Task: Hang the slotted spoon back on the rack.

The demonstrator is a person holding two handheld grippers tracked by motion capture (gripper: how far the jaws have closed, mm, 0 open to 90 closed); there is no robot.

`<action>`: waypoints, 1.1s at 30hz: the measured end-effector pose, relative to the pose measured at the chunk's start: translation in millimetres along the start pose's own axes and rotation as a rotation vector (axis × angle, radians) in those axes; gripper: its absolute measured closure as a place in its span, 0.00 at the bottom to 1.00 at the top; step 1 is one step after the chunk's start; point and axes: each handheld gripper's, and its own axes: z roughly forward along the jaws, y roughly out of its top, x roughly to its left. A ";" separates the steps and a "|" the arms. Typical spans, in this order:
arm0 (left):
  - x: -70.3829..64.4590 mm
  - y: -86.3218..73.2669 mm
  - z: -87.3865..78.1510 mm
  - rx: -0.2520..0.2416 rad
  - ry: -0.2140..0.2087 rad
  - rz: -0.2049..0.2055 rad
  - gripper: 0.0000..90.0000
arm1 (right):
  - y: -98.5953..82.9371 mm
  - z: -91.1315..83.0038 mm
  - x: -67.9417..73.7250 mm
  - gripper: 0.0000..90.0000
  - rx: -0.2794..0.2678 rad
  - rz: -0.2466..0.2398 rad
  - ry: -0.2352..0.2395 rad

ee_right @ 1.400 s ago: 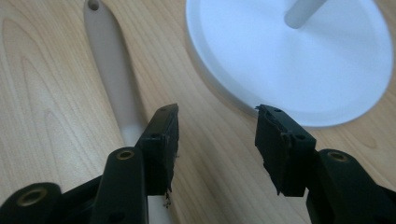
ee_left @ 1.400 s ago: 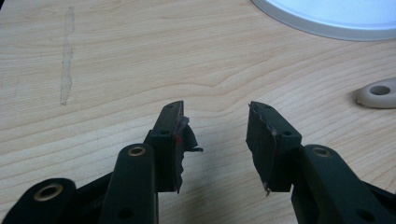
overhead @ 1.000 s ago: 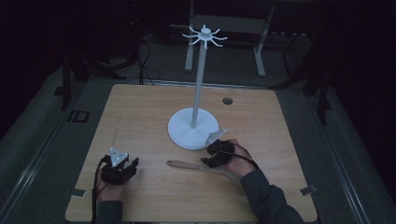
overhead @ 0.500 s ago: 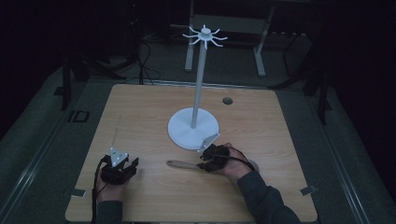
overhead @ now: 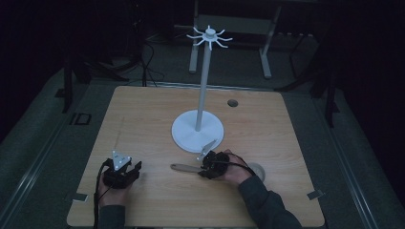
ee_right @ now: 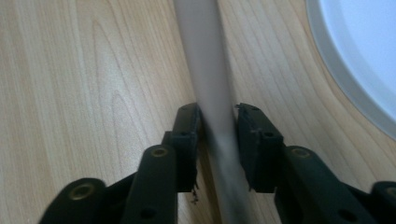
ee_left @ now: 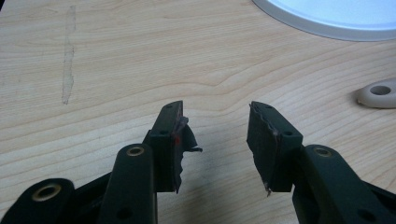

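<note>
Right gripper (overhead: 204, 168) low on table (overhead: 143, 119), jaws pressed on both sides of pale handle (ee_right: 210, 93) of utensil (overhead: 184, 168). Utensil flat on wood, just in front of stand base (overhead: 184, 136), handle end with hole pointing toward left side. Far end under right hand (overhead: 234, 171); probably spoon or spatula, too blurred to tell. Left gripper (overhead: 125, 172) resting near front left of table, jaws wide apart, nothing between. White stand pole (overhead: 203, 86) upright at table centre, hook ring (overhead: 209, 37) on top.
</note>
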 end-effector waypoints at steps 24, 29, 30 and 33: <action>-1.0 -0.2 2.1 0.011 0.001 0.004 0.63 | -41.4 -36.2 -45.6 0.82 -0.059 0.285 -0.184; -1.0 0.0 2.4 0.014 0.000 0.005 0.63 | -35.5 -31.9 -46.3 0.81 -0.011 0.264 -0.178; -1.1 0.0 2.5 0.015 0.000 0.005 0.63 | -34.2 -31.6 -46.6 0.81 -0.005 0.263 -0.178; -1.5 0.2 2.7 0.014 0.000 0.007 0.63 | -31.1 -30.6 -49.8 0.80 0.015 0.263 -0.162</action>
